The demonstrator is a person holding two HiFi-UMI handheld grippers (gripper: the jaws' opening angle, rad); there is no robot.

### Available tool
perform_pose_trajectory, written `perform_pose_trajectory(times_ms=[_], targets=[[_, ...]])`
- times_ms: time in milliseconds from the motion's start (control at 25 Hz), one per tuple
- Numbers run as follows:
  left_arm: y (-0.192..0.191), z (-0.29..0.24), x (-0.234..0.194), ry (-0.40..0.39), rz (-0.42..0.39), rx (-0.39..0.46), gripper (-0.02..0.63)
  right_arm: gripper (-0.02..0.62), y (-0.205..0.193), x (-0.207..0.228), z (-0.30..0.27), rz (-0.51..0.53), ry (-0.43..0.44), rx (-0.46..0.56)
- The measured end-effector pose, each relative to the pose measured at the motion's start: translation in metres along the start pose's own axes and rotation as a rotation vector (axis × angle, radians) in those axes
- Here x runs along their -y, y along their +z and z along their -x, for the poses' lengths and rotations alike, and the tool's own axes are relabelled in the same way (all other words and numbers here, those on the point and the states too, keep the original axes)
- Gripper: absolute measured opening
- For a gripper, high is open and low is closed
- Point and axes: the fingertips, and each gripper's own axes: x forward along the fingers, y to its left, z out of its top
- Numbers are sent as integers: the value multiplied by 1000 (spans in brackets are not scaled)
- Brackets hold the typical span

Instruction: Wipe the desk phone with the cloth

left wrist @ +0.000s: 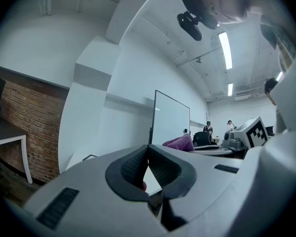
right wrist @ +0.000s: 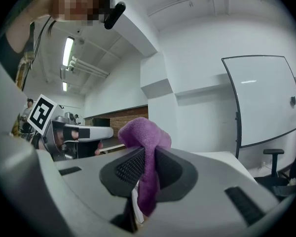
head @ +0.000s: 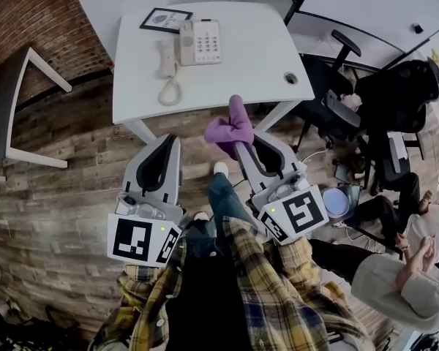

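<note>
- Purple cloth [head: 233, 126] bunches out of the right gripper [head: 243, 146], whose jaws are clamped on a fold of it; in the right gripper view the fabric [right wrist: 144, 132] rises above the jaw tips and hangs down between them.
- Held beside it, the left gripper [head: 171, 140] has its jaws together at the tips with nothing between them, as the left gripper view [left wrist: 148, 148] shows.
- Both grippers hover over the wood-plank floor [head: 66, 203], just short of the near edge of the white surface [head: 234, 57]; the cloth's tip overlaps that edge in the head view.
- At the far side of the surface sits the white desk phone [head: 200, 42], well apart from the cloth.
- Its handset [head: 166, 57] lies off the cradle, just left of the base, with the coiled cord [head: 170, 92] looping toward the near edge.
- Behind the phone rests a dark-framed card [head: 165, 20].
- Black office chairs [head: 336, 108] stand to the right of the surface, and a brick wall [head: 29, 13] runs along the left.
</note>
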Motion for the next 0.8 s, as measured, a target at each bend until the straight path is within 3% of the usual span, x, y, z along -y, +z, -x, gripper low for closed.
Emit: perform_pose_trajectory(times_ms=[520, 800], targets=[[17, -152, -56, 54, 7, 5, 14, 61, 19, 114, -111, 7, 77, -27], [30, -206, -70, 101, 1, 24, 14, 61, 34, 163, -148, 24, 124, -15]])
